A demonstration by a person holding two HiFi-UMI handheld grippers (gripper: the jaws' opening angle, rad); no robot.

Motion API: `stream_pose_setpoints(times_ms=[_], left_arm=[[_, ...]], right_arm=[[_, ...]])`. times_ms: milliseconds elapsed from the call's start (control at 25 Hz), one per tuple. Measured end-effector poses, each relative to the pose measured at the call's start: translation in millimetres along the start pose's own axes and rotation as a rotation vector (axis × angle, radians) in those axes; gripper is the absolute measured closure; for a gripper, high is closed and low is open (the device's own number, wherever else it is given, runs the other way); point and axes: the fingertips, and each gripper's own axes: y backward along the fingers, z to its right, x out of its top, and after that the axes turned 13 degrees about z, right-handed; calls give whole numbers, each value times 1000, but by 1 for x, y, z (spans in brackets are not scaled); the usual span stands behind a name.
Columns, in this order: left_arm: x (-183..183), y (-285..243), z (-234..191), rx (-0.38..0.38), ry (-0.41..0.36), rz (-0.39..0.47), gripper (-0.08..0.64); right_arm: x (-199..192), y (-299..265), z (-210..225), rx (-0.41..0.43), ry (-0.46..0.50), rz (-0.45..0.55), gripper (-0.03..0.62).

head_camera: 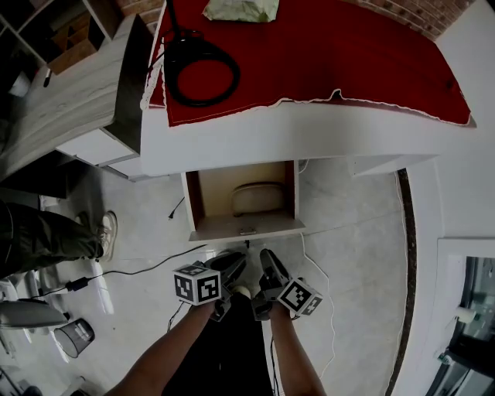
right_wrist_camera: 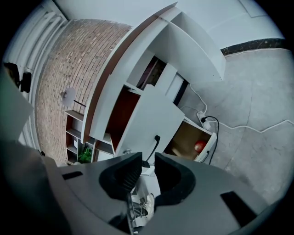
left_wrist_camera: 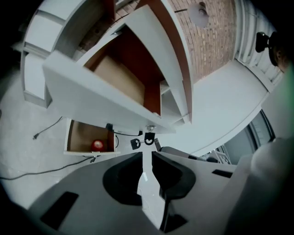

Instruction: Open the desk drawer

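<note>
Red cloth (head_camera: 309,54) covers the top of the white desk (head_camera: 325,131). On it lie one coil of black cable (head_camera: 203,73) and one pale green bundle (head_camera: 241,9). One drawer (head_camera: 244,226) stands pulled out from under the desk's front edge. Its tan floor is open to the head view, and inside sits one pale rounded thing (head_camera: 259,197) that I cannot identify.

Two claws hang side by side in front of the drawer, near it but not touching. These are the left claw (head_camera: 230,261) and the right claw (head_camera: 268,259), and each carries one marker cube. Each claw's own view shows its jaws a narrow gap apart with nothing between them.

Both gripper views also show a second, lower open compartment (left_wrist_camera: 80,135) close to the floor, with one red round object (left_wrist_camera: 97,145) in it. At the left of the head view, a second person's one shoe (head_camera: 108,233) rests on the pale floor (head_camera: 348,232). One wire waste basket (head_camera: 75,336) stands nearer the bottom edge.
</note>
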Motion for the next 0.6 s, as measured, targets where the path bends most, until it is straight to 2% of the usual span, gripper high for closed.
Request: stream_pose_setpoints(times_ms=[200, 440, 600], left_arm=[[18, 13, 28, -30, -116, -18, 531], [33, 21, 64, -71, -162, -35, 545], [47, 32, 89, -99, -213, -50, 545]], right_arm=[[10, 18, -33, 35, 28, -20, 509], [40, 30, -76, 89, 105, 8, 557], [61, 40, -98, 89, 108, 61, 571]])
